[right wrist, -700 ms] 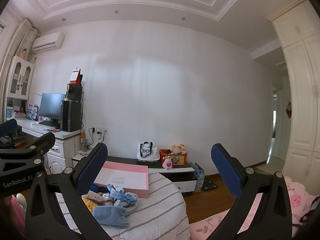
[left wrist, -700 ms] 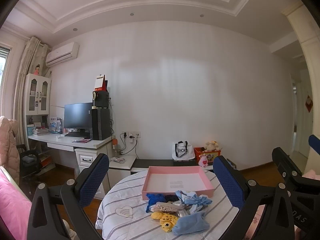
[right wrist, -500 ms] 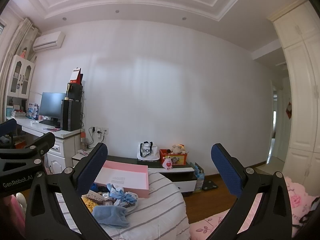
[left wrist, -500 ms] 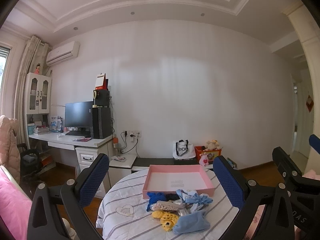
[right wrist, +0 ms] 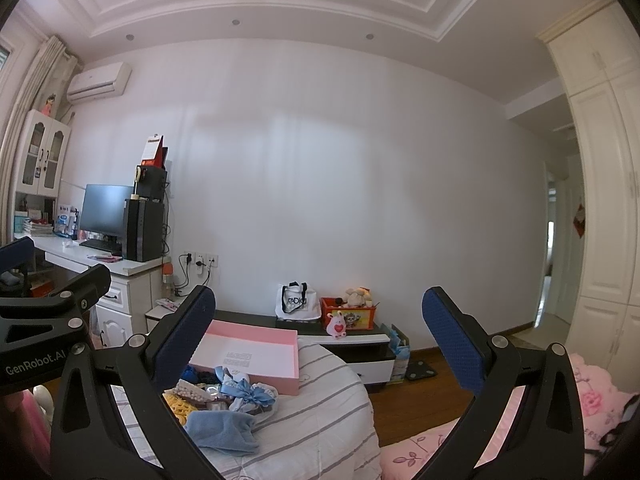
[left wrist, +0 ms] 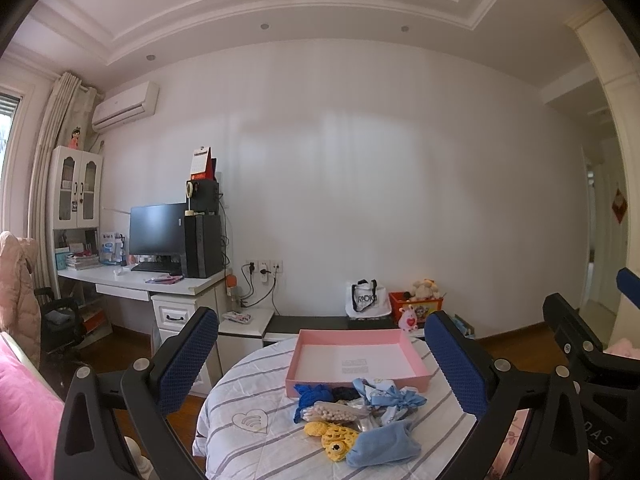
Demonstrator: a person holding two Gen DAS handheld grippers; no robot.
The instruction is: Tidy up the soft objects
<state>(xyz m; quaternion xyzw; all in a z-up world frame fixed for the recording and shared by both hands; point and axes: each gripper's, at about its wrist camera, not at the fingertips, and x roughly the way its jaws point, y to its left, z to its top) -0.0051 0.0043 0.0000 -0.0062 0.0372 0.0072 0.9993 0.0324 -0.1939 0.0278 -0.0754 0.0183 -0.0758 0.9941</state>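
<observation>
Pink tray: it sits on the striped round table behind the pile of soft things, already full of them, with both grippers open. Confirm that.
Not quite. The pink tray holds no soft things; the left wrist view shows only a sheet of paper in it. It does sit on the striped round table behind the pile of soft things, and the left gripper and right gripper are open.

Round table (left wrist: 240,400): near edge cut off at 6 o'clock in both views. Printed label inside the pink tray (left wrist: 354,365) too small to read. In the right wrist view, that gripper's left finger (right wrist: 180,340) hides the tray's 9 o'clock corner and part of the soft pile (right wrist: 224,396).
</observation>
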